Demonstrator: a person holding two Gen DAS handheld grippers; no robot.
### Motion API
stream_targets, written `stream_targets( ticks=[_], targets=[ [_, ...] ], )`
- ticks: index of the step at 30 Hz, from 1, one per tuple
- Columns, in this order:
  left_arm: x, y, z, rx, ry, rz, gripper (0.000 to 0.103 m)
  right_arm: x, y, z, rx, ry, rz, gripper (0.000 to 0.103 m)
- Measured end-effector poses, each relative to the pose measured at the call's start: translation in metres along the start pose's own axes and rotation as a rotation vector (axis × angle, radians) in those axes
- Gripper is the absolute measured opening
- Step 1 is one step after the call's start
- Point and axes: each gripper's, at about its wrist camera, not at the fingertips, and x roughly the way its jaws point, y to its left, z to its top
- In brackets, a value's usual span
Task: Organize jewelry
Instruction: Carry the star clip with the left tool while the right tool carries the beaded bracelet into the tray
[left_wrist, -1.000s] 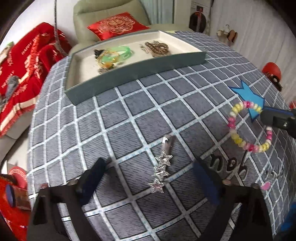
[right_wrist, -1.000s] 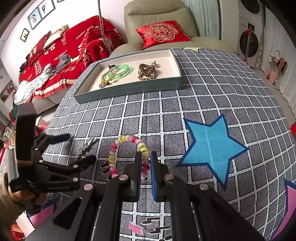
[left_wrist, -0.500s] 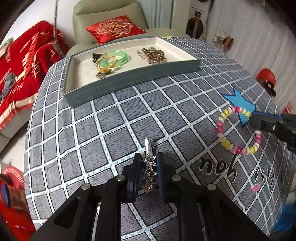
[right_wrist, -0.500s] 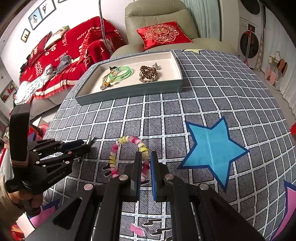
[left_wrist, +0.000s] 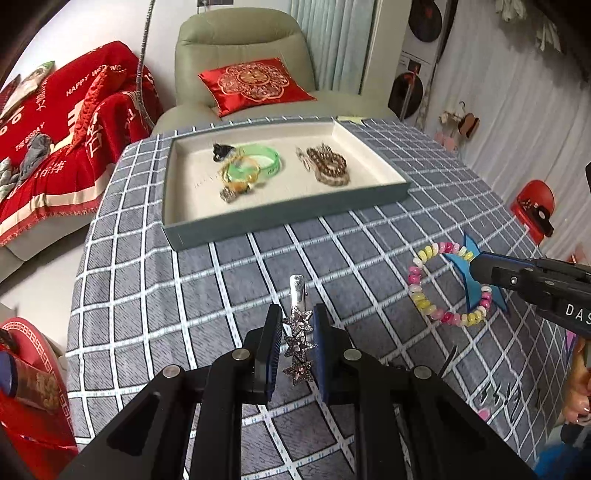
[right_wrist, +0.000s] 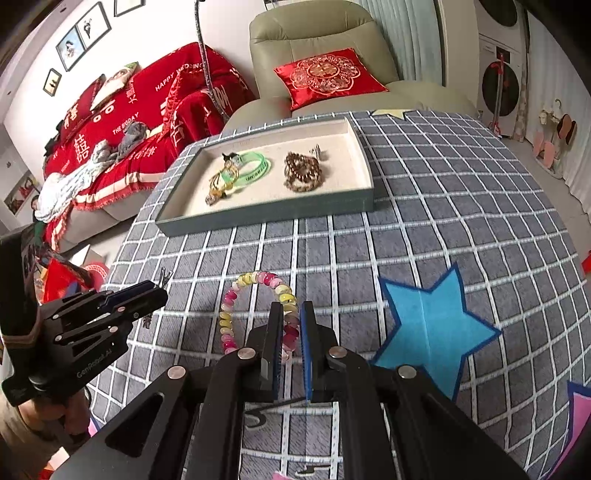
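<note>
Left gripper (left_wrist: 297, 328) closed since earlier; hair clip (left_wrist: 298, 332) pinched between fingers (left_wrist: 272, 347).

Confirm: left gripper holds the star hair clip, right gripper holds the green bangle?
Not quite. The right gripper is shut on the pink-and-yellow bead bracelet; the green bangle lies in the tray, per the right wrist view. The left gripper does hold the star hair clip.

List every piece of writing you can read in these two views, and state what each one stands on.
"HAPPY WEDDING": red blanket.
"THE BIGDAY": same blanket.
"GenRobot.AI": left claw body.
"DAS", cut off by the frame edge: right claw body.
Embossed line on the tray lining: too faint to read.
Print on the green bangle: too small.
Dark lettering on the tablecloth: cut off, unreadable.
</note>
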Motion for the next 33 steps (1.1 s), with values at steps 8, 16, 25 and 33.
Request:
stream_targets(
  ticks=[8, 16, 25, 33],
  targets=[
    [-0.004, 0.009, 0.021, -0.025, -0.047, 0.009, 0.032, 0.006, 0.004, 0.029, -0.001, -0.019, 0.016, 0.01],
    [0.003, 0.023, 0.049, -0.047, -0.079, 0.025, 0.032, 0.02, 0.0, 0.066, 0.039, -0.032, 0.046, 0.01],
    [0.03, 0.044, 0.089, -0.084, -0.104, 0.057, 0.032, 0.049, -0.007, 0.108, 0.062, -0.043, 0.039, 0.01],
    [0.075, 0.056, 0.11, -0.109, -0.074, 0.109, 0.032, 0.095, -0.017, 0.136, 0.071, -0.017, 0.003, 0.01]
  ],
)
